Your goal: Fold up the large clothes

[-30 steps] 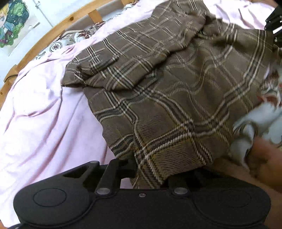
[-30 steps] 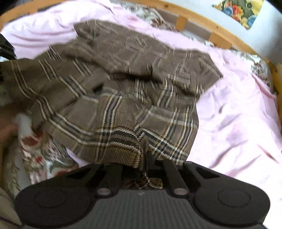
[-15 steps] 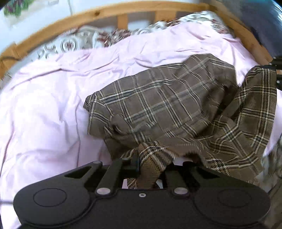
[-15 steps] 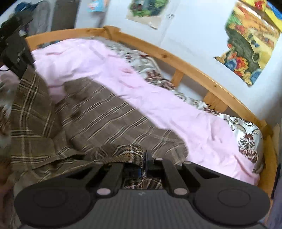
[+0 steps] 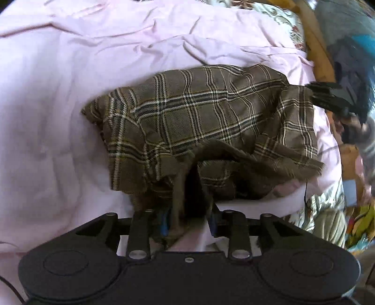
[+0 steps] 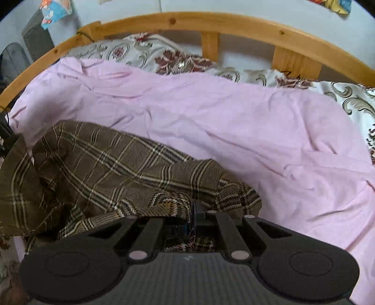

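A brown plaid garment [image 5: 199, 112] lies folded over itself on the pink sheet [image 5: 58, 93]. My left gripper [image 5: 188, 211] is at its near frayed edge. Its jaws are opening and stand apart, and a strip of the fabric hangs loosely between them against the left finger. In the right wrist view the garment [image 6: 117, 169] lies bunched to the left. My right gripper [image 6: 195, 211] is shut on a gathered fold of the plaid cloth. The right gripper [image 5: 332, 96] also shows at the garment's far right corner in the left wrist view.
The pink sheet [image 6: 257, 131] covers most of the bed. Floral bedding [image 6: 178, 61] lies along the curved wooden bed rail [image 6: 211, 22], with a wall and posters behind it. Clutter sits beyond the bed's right edge [image 5: 351, 164].
Both grippers carried the garment's near edge across the bed, doubling the cloth over itself. The left jaws, shut on the fabric before, have now parted.
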The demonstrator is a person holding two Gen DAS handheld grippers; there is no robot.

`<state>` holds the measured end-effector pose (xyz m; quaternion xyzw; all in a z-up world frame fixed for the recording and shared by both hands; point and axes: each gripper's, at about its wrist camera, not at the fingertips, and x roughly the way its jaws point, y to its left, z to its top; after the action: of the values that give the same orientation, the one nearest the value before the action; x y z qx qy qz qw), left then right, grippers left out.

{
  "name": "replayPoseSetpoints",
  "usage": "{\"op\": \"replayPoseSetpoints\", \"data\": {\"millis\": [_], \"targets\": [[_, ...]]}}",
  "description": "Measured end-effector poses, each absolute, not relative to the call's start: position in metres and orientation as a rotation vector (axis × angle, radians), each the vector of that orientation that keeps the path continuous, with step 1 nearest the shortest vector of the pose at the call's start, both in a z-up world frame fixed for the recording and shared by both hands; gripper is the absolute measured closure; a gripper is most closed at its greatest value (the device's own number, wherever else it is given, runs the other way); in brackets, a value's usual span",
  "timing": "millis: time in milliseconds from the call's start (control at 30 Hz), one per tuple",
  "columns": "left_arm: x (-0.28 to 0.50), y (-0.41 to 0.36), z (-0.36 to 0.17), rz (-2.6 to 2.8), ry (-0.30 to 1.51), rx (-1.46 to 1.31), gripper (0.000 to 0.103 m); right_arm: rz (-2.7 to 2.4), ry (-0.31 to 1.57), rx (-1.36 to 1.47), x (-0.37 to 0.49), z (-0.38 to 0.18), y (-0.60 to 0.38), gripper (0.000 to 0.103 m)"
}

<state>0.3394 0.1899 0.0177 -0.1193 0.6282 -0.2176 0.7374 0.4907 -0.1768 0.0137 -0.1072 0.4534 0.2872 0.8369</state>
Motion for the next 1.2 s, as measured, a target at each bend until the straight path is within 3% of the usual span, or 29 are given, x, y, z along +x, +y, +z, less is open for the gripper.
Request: {"op": "replayPoseSetpoints", "data": {"millis": [33,100,267,333,367,433,533,567,600,800,967,1033,1067,1133,1167,1200], "targets": [[0.341,0.196,0.020,-0.458,1.357,-0.248,0.074,0.613,0.963,-0.222,0.491,0.015,-0.178,0.097],[0.353,0.211,0.020,-0.389,1.344,-0.262,0.090,0.616,0.953,-0.195,0.494,0.019,-0.184,0.097],[0.385,0.225,0.007,-0.242,1.268,-0.361,0.098,0.580,0.938,-0.059,0.520,0.024,-0.192,0.097],[0.388,0.220,0.004,-0.238,1.235,-0.380,0.090,0.558,0.948,-0.062,0.531,0.018,-0.188,0.097],[0.389,0.217,0.003,-0.236,1.224,-0.388,0.081,0.546,0.962,-0.051,0.537,0.014,-0.186,0.096],[0.387,0.214,0.005,-0.244,1.195,-0.386,0.071,0.525,1.000,-0.022,0.548,0.002,-0.181,0.094],[0.375,0.213,0.014,-0.261,1.137,-0.336,0.038,0.523,1.008,-0.087,0.550,-0.010,-0.170,0.074],[0.368,0.210,0.017,-0.250,1.113,-0.302,0.023,0.522,1.005,-0.089,0.548,-0.011,-0.169,0.067],[0.362,0.208,0.019,-0.241,1.092,-0.269,0.016,0.527,1.003,-0.081,0.546,-0.011,-0.169,0.057],[0.321,0.209,0.004,-0.237,1.107,-0.250,0.015,0.475,0.910,-0.173,0.531,0.009,-0.176,0.010],[0.298,0.193,-0.016,-0.247,1.097,-0.284,0.015,0.434,0.807,-0.260,0.508,0.034,-0.186,0.005],[0.294,0.183,-0.021,-0.247,1.085,-0.262,0.020,0.439,0.750,-0.302,0.490,0.044,-0.189,0.000],[0.294,0.177,-0.024,-0.252,1.092,-0.251,0.028,0.447,0.746,-0.341,0.485,0.045,-0.188,0.000],[0.296,0.167,-0.028,-0.247,1.115,-0.228,0.052,0.425,0.790,-0.449,0.481,0.039,-0.183,0.001],[0.298,0.162,-0.028,-0.250,1.123,-0.213,0.073,0.413,0.780,-0.478,0.478,0.039,-0.183,0.002],[0.297,0.158,-0.027,-0.262,1.116,-0.201,0.087,0.425,0.757,-0.477,0.472,0.042,-0.184,0.002]]}}
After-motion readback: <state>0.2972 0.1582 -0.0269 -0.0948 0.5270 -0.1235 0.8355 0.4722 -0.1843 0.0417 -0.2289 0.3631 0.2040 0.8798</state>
